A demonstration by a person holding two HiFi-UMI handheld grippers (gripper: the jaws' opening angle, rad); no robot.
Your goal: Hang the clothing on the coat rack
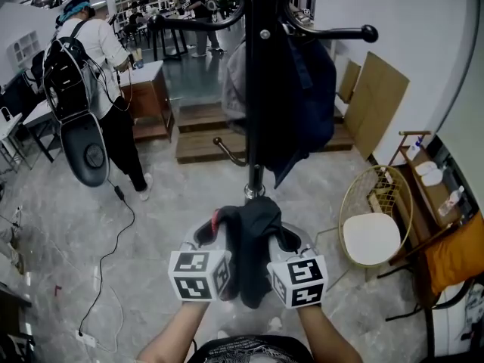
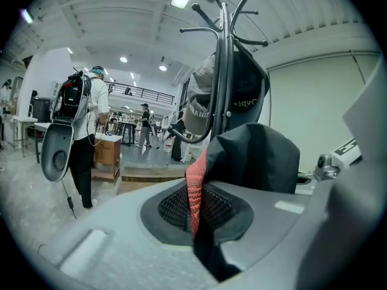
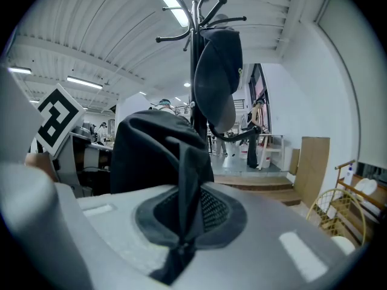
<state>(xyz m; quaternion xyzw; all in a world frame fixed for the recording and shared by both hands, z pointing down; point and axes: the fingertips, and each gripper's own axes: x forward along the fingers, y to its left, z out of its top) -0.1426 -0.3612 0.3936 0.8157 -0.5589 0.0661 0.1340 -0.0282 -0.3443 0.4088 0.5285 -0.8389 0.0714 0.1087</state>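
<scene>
A dark garment point(image 1: 254, 237) with a red-edged trim is bunched between my two grippers, low in the head view. My left gripper point(image 1: 221, 237) is shut on its left side, where the red strip point(image 2: 195, 189) runs down between the jaws. My right gripper point(image 1: 278, 240) is shut on its right side, a black fold point(image 3: 184, 213) pinched in the jaws. The black coat rack point(image 1: 257, 89) stands straight ahead, its pole just beyond the garment. A dark jacket point(image 1: 306, 100) and a grey garment point(image 1: 234, 78) hang from its hooks point(image 1: 368, 32).
A person with a backpack point(image 1: 72, 70) stands at the left beside a wooden desk point(image 1: 147, 93). A round gold wire chair point(image 1: 373, 221) and a side table with bottles point(image 1: 435, 180) are at the right. A cable point(image 1: 113, 255) trails over the marble floor. Wooden steps point(image 1: 200, 131) lie beyond the rack.
</scene>
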